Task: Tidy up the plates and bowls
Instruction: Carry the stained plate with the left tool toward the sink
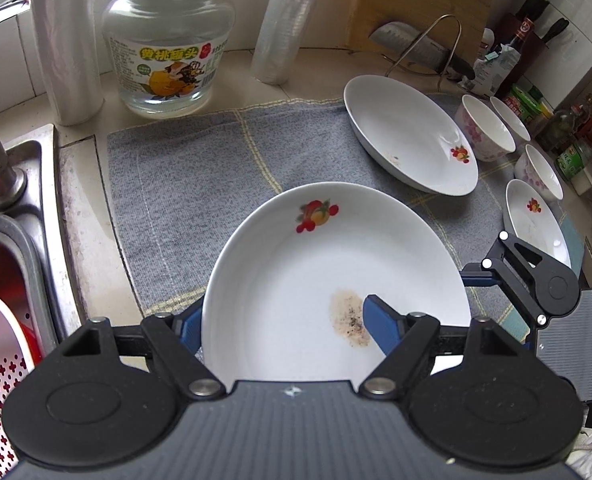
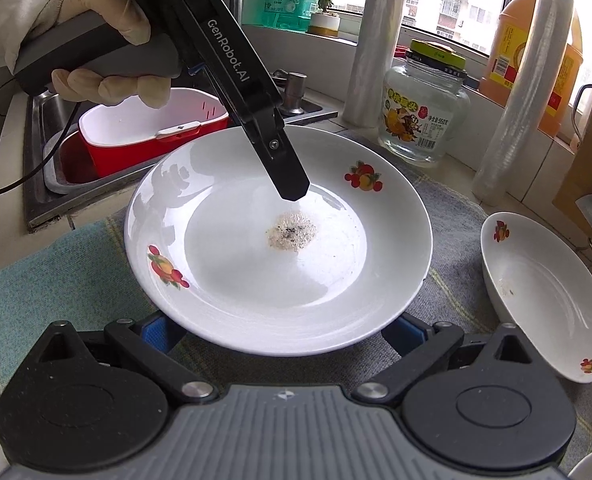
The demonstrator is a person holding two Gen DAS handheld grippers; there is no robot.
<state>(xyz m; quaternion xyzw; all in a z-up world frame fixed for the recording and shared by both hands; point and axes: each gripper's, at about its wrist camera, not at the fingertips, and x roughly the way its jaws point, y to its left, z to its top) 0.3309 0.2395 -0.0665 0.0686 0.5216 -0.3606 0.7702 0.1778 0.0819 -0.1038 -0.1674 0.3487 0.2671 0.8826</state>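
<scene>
The right claw (image 2: 283,328) stands wide. Its blue fingers (image 2: 158,330) run under the near rim of the big white plate (image 2: 256,280), which hides their tips, so I cannot tell if they touch it.

The left claw (image 1: 282,312) is closed on that same plate (image 1: 296,256). One finger lies on the inside by a brown speckled stain (image 1: 349,316), and the other is outside the rim on the left. In the right wrist view this claw comes in from the upper left, held by a gloved hand (image 2: 96,36), with its black finger over the plate's middle. The plate, with its fruit prints, is over a grey cloth (image 1: 184,168) spread on the table (image 1: 92,240).

Just beyond it on the right, a second white plate (image 1: 407,136) sits tilted on the cloth. A smaller dish (image 1: 535,224) and a row of flowered bowls (image 1: 483,128) lie further right.

On the left is a steel sink (image 1: 12,216) with a red and white basket (image 2: 144,136) in it.

At the back are a glass jar (image 1: 168,40) between two rolls of plastic film (image 1: 68,40), and a cleaver (image 1: 419,50) on a wire rack by a wooden board.
</scene>
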